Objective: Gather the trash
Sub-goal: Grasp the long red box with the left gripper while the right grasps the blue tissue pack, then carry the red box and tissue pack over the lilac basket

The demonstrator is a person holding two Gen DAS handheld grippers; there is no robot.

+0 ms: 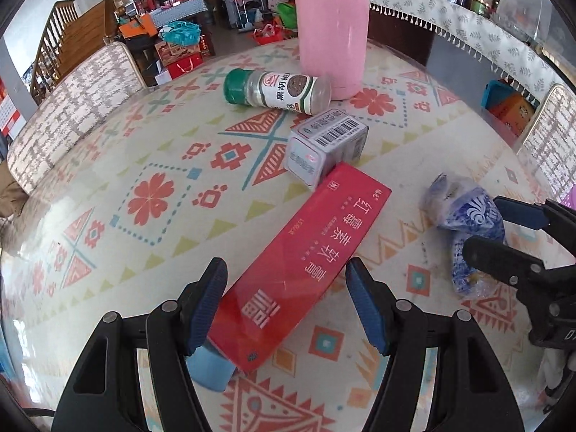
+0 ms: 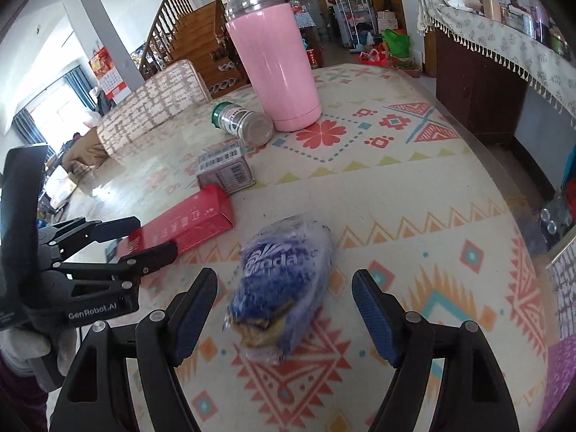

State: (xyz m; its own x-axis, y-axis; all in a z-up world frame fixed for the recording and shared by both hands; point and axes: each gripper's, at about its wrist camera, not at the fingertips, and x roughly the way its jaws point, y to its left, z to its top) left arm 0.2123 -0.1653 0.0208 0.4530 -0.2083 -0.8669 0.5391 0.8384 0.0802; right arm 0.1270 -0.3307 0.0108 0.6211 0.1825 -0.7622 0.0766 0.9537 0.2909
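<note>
A long red box (image 1: 302, 262) lies flat on the patterned tablecloth (image 1: 118, 273), its near end between the fingers of my left gripper (image 1: 288, 306). That gripper is open, with a gap at the right pad. To the right, a crumpled blue-and-white plastic wrapper (image 2: 284, 284) lies between the fingers of my right gripper (image 2: 284, 306), which is open and clear of it on both sides. The right wrist view shows the left gripper (image 2: 154, 235) straddling the red box (image 2: 187, 223). The left wrist view shows the right gripper (image 1: 486, 226) around the wrapper (image 1: 468, 223).
Farther back lie a grey barcode box (image 1: 324, 147), a green-capped spice jar (image 1: 277, 90) on its side and an upright pink flask (image 1: 331, 25). A pale blue object (image 1: 208, 367) peeks from under the red box. Upholstered chairs (image 1: 72, 108) flank the table; a cloth-covered sideboard (image 2: 504, 46) stands behind.
</note>
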